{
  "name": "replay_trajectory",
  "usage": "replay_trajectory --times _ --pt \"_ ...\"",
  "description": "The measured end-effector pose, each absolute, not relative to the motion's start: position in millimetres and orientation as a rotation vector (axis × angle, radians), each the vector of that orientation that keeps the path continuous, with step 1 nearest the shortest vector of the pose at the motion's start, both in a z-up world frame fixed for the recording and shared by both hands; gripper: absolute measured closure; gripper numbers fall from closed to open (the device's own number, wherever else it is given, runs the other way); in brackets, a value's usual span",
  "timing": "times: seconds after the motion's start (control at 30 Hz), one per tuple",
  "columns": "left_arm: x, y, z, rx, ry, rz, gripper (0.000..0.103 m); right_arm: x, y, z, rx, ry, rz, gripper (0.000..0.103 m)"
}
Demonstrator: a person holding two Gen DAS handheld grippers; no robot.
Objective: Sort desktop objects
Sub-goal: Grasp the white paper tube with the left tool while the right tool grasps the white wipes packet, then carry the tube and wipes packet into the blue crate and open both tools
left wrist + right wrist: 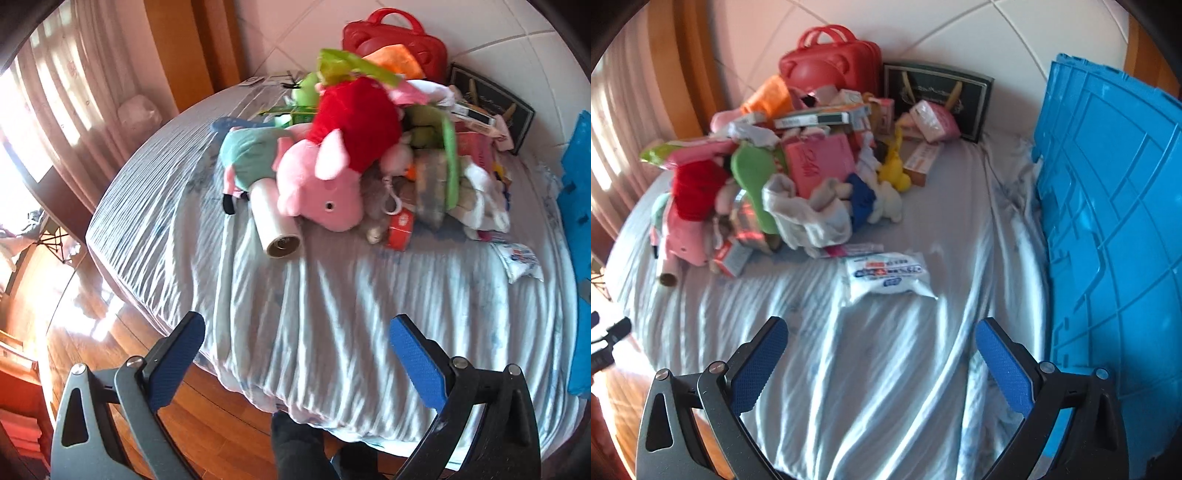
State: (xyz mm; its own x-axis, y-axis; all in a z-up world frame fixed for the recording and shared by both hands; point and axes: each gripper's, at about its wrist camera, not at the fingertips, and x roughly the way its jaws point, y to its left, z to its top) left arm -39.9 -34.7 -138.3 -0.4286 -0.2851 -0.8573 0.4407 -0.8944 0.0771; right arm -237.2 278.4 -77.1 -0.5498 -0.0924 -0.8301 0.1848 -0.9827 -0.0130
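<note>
Both grippers — left (297, 332) and right (881, 334) — are hanging wide open, holding nothing. One pink pig (321, 192), one roll (275, 221) are lying mid-frame; one blue crate (1108, 221) is standing at right.

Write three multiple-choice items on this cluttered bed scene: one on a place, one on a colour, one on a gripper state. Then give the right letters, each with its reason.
1. Where does the white printed plastic packet lie?
A. on the bare sheet, in front of the pile
B. inside the red handbag
C. on the wooden floor

2. What colour is the large ribbed plastic crate at the right?
A. green
B. blue
C. black

3. How do the left gripper and right gripper stand?
A. both shut
B. one holds a toy
C. both open and empty

Answers: 1 A, the packet rests flat on the pale sheet, apart from the heap. 2 B, its ribbed wall is bright blue. 3 C, each pair of blue pads stands wide apart with only sheet between.
</note>
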Motion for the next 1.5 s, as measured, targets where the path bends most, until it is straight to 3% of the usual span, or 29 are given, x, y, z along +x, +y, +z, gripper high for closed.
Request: replay_trajectory --times 0.23,0.37,0.53,0.73,0.9,1.1,1.13,1.17,1.2,1.3,1.5 --pt "-95 -99 -181 1.437 0.187 -2.292 0.009 -281 266 -107 1.531 0.073 -2.638 0.000" --pt "-130 -112 -204 1.534 0.187 -2.301 0.019 -306 261 -128 1.648 0.099 -2.651 0.000" --pt "-164 -122 -227 1.614 0.174 -2.288 0.024 -334 273 -157 1.806 0.075 -2.644 0.000" --pt "-172 -129 -229 1.651 0.193 -2.287 0.024 -374 288 -179 1.931 0.022 -2.639 0.000" --pt "-156 -127 -227 1.672 0.175 -2.308 0.035 -386 281 -196 2.013 -0.089 -2.541 0.000" --pt "-147 -138 -229 1.655 0.291 -2.277 0.036 -388 269 -205 2.035 -0.015 -2.526 0.000" --pt "-146 -137 -229 1.659 0.304 -2.281 0.039 -387 269 -204 2.031 -0.003 -2.529 0.001" --pt "-145 -134 -227 1.668 0.314 -2.293 0.054 -384 270 -202 2.027 0.019 -2.527 0.007" --pt "-142 -131 -224 1.678 0.320 -2.306 0.058 -382 270 -200 2.018 0.036 -2.526 0.014" --pt "-136 -119 -220 1.671 0.216 -2.317 0.058 -367 281 -190 1.990 0.064 -2.514 0.024" --pt "-143 -99 -226 1.709 0.158 -2.285 0.058 -359 311 -196 2.014 -0.139 -2.458 0.011"
